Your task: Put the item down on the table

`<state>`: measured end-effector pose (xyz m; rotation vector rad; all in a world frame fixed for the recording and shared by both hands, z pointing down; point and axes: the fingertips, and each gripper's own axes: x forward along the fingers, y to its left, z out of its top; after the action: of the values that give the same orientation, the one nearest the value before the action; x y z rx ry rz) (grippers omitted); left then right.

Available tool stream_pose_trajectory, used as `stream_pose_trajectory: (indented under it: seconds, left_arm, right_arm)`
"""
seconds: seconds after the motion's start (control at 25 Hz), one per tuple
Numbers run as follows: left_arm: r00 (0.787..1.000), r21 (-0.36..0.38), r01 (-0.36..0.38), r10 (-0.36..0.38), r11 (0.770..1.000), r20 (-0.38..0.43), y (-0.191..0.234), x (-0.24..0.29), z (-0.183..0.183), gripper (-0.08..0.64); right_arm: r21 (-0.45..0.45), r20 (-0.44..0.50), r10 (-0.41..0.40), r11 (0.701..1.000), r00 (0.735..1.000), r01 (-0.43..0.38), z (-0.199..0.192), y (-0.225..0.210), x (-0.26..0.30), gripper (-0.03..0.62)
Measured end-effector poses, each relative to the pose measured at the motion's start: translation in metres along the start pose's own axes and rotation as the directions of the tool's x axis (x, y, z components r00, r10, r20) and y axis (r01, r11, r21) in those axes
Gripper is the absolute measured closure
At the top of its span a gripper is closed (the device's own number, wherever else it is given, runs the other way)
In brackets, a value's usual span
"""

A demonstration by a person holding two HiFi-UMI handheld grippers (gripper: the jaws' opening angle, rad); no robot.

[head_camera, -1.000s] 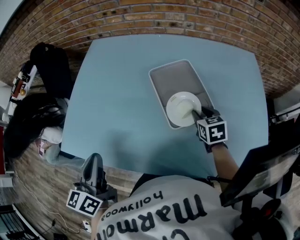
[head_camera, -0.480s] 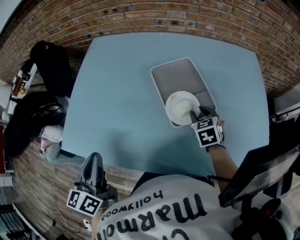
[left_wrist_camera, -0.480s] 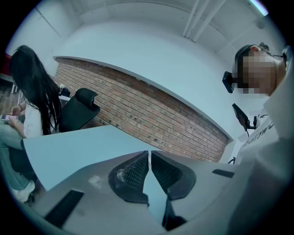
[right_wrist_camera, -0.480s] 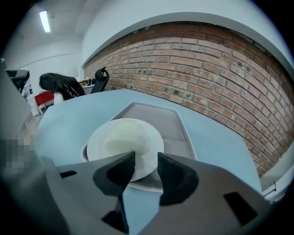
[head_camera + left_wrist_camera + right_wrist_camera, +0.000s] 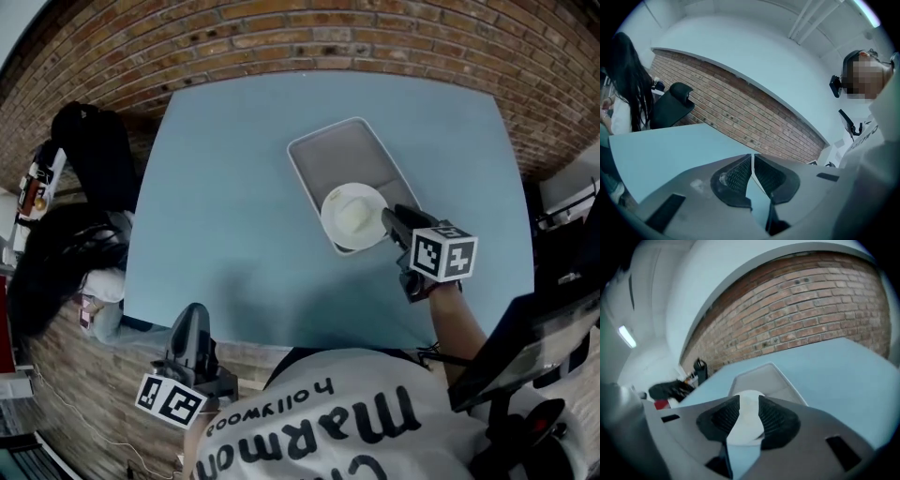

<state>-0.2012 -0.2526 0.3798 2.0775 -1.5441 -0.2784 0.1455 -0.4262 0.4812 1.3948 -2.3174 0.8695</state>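
The right hand-held gripper (image 5: 388,221) is clamping the white bowl (image 5: 352,214) by its near rim, the bowl extending forward-left over the near end of the grey tray (image 5: 336,155)

A grey rectangular tray (image 5: 342,159) with rounded corners lies at a slant on the pale blue tabletop (image 5: 234,187), at about 1 o'clock from the middle. A red brick wall (image 5: 309,33) curves behind the far edge at 12 o'clock. A black chair (image 5: 94,150) stands at 10 o'clock. Just below it, at 9 o'clock, is a person with long dark hair (image 5: 52,262).
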Motion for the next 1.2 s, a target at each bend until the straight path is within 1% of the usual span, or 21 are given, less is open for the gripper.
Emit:
stream_pose_trajectory:
  seconds: [0.04,0.08,0.16,0.2,0.24,0.28,0.32,0.36,0.4,0.44,0.56,0.64,0.68,0.72,0.8,0.84,0.88,1.0,1.04,1.12,1.2]
  left_arm:
    - [1.000,0.004,0.023,-0.023,1.000,-0.012,-0.004,0.006,-0.001,0.537]
    - [0.998,0.017,0.052,-0.052,0.999,-0.024,-0.010,0.014,-0.002,0.536]
    - [0.992,0.070,0.118,-0.114,0.991,-0.054,-0.024,0.031,-0.004,0.537]
    - [0.987,0.100,0.148,-0.142,0.984,-0.069,-0.031,0.037,-0.005,0.537]
    - [0.983,0.120,0.176,-0.167,0.977,-0.080,-0.038,0.041,-0.006,0.537]
    - [0.977,0.127,0.204,-0.194,0.971,-0.088,-0.044,0.045,-0.006,0.537]
    - [0.969,0.121,0.237,-0.226,0.964,-0.095,-0.050,0.049,-0.006,0.537]
    - [0.959,0.108,0.275,-0.264,0.955,-0.106,-0.056,0.054,-0.007,0.537]
    - [0.944,0.095,0.317,-0.306,0.944,-0.121,-0.064,0.060,-0.009,0.537]
    - [0.928,0.085,0.359,-0.345,0.930,-0.140,-0.072,0.065,-0.013,0.537]
    - [0.873,0.071,0.468,-0.449,0.881,-0.192,-0.099,0.075,-0.025,0.537]
    - [0.841,0.057,0.521,-0.501,0.851,-0.202,-0.113,0.079,-0.029,0.537]
    - [0.830,0.053,0.539,-0.519,0.841,-0.203,-0.118,0.081,-0.029,0.537]
    - [0.823,0.052,0.551,-0.531,0.833,-0.204,-0.122,0.082,-0.030,0.537]
    - [0.815,0.053,0.561,-0.539,0.826,-0.211,-0.127,0.084,-0.033,0.537]
    - [0.812,0.052,0.563,-0.541,0.825,-0.218,-0.129,0.084,-0.035,0.537]
    - [0.808,0.048,0.566,-0.543,0.823,-0.228,-0.130,0.084,-0.038,0.537]
    - [0.792,0.037,0.580,-0.553,0.814,-0.257,-0.130,0.083,-0.045,0.537]
    - [0.788,0.034,0.584,-0.556,0.811,-0.265,-0.129,0.083,-0.046,0.537]
    - [0.785,0.030,0.583,-0.553,0.812,-0.278,-0.124,0.083,-0.049,0.537]
    - [0.791,0.021,0.572,-0.544,0.820,-0.279,-0.118,0.084,-0.050,0.537]
  right_arm:
    - [0.065,0.091,0.076,0.995,0.993,-0.082,0.013,0.007,-0.010,0.465]
    - [0.099,0.190,0.138,0.982,0.972,-0.159,0.027,0.013,-0.023,0.466]
    - [0.092,0.362,0.223,0.958,0.905,-0.272,0.052,0.023,-0.052,0.466]
    - [0.072,0.420,0.258,0.946,0.870,-0.315,0.062,0.030,-0.066,0.466]
    - [0.050,0.459,0.291,0.935,0.840,-0.352,0.069,0.038,-0.078,0.466]
    - [0.033,0.480,0.317,0.925,0.818,-0.378,0.074,0.046,-0.088,0.469]
    - [0.024,0.489,0.327,0.922,0.809,-0.387,0.077,0.052,-0.098,0.487]
    - [0.024,0.490,0.317,0.926,0.812,-0.377,0.077,0.056,-0.107,0.518]
    - [0.037,0.488,0.292,0.935,0.822,-0.354,0.074,0.057,-0.115,0.534]
    - [0.062,0.488,0.264,0.940,0.832,-0.334,0.069,0.057,-0.123,0.540]
    - [0.148,0.495,0.216,0.933,0.842,-0.327,0.047,0.059,-0.147,0.541]
    - [0.182,0.476,0.177,0.938,0.861,-0.294,0.028,0.056,-0.155,0.541]
    - [0.213,0.463,0.159,0.935,0.872,-0.283,0.020,0.055,-0.158,0.543]
    - [0.256,0.458,0.149,0.922,0.877,-0.290,0.014,0.054,-0.161,0.545]
    - [0.343,0.462,0.147,0.880,0.875,-0.329,0.005,0.055,-0.166,0.551]
    - [0.366,0.453,0.142,0.871,0.880,-0.329,-0.001,0.057,-0.167,0.557]
    - [0.371,0.429,0.131,0.877,0.894,-0.306,-0.008,0.058,-0.166,0.557]
    - [0.313,0.332,0.081,0.931,0.940,-0.190,-0.029,0.059,-0.162,0.557]
    - [0.302,0.310,0.063,0.939,0.949,-0.162,-0.034,0.058,-0.162,0.558]
    - [0.318,0.291,0.030,0.940,0.956,-0.127,-0.042,0.053,-0.164,0.563]
    - [0.353,0.299,0.004,0.928,0.954,-0.114,-0.051,0.041,-0.167,0.565]
